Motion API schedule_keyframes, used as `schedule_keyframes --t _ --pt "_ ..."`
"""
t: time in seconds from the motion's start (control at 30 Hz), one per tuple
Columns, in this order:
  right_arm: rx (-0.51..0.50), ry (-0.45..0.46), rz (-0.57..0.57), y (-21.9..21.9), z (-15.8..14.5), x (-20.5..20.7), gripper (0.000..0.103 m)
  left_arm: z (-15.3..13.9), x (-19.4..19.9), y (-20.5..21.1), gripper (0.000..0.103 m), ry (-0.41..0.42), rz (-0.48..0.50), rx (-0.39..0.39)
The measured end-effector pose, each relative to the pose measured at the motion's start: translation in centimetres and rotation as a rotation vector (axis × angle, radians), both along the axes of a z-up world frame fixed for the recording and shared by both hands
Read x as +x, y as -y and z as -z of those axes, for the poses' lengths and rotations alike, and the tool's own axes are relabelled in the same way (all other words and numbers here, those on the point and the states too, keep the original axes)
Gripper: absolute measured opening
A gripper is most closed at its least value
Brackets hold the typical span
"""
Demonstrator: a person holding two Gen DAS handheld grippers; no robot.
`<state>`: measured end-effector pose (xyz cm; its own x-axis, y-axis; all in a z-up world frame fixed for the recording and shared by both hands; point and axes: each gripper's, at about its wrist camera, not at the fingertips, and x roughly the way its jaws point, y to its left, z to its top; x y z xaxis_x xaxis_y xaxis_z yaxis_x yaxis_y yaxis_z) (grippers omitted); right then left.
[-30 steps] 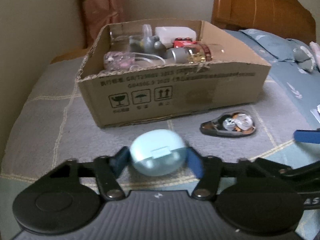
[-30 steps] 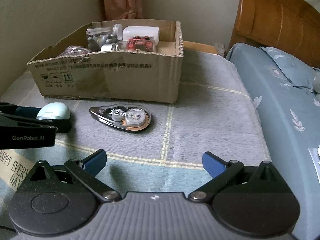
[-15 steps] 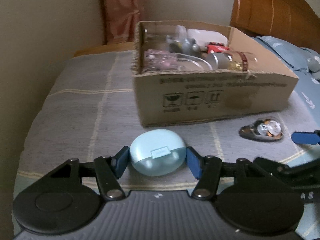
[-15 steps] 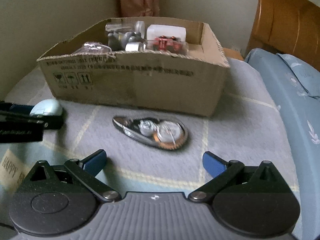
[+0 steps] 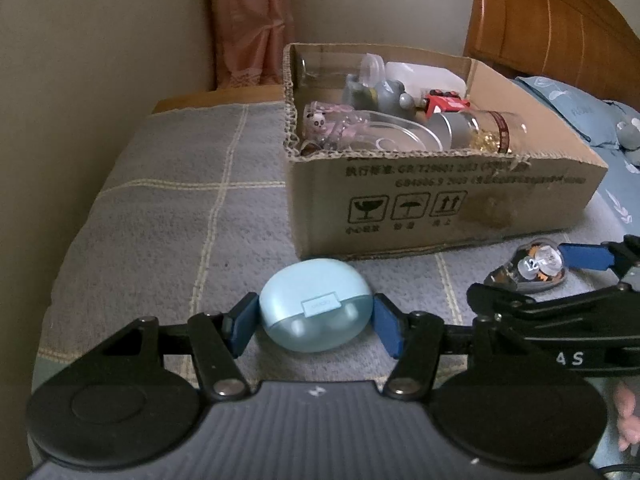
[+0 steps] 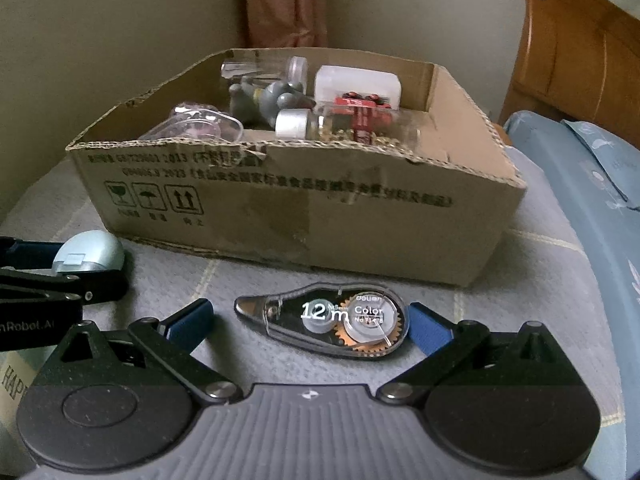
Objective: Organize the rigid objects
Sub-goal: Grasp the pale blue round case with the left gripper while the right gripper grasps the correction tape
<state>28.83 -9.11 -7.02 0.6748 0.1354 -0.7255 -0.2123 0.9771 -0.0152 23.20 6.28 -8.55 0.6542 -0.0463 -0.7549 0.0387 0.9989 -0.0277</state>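
Note:
A light blue earbud case (image 5: 316, 310) sits between the blue pads of my left gripper (image 5: 314, 322), which is shut on it, low over the grey blanket; it also shows in the right wrist view (image 6: 89, 255). A clear correction tape dispenser (image 6: 328, 325) lies flat on the blanket between the fingers of my right gripper (image 6: 308, 320), which is open around it; the right pad is close to its rounded end. It also shows in the left wrist view (image 5: 530, 270). An open cardboard box (image 6: 304, 212) stands just behind both items.
The box (image 5: 440, 200) holds a glass jar (image 5: 476, 132), a grey toy (image 5: 380, 94), a red toy car (image 5: 444, 102), a white container (image 6: 356, 82) and clear plastic pieces. A wooden headboard (image 5: 552, 28) and blue bedding (image 6: 592, 184) lie right; a wall is left.
My right gripper has moved forward and down until its open fingers straddle the tape dispenser. My left gripper has kept the earbud case and swung left, so the box now sits to its right.

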Motion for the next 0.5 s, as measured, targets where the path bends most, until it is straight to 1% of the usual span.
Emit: schedule_keyframes --t 0.17,0.33,0.43,0.5 --pt "0.006 0.018 0.004 -0.04 0.13 -0.09 0.103 -0.02 0.06 -0.03 0.061 0.0 0.001 0.002" --pt "0.002 0.037 -0.019 0.29 -0.03 -0.33 0.093 0.0 0.24 -0.08 0.061 0.001 -0.003 0.002" --pt "0.0 0.029 -0.024 0.44 -0.1 -0.22 0.093 0.07 0.32 0.05 0.062 0.004 -0.005 0.01" --pt "0.0 0.025 -0.029 0.48 -0.14 -0.28 0.093 0.14 0.39 0.05 0.066 0.003 -0.01 0.011"
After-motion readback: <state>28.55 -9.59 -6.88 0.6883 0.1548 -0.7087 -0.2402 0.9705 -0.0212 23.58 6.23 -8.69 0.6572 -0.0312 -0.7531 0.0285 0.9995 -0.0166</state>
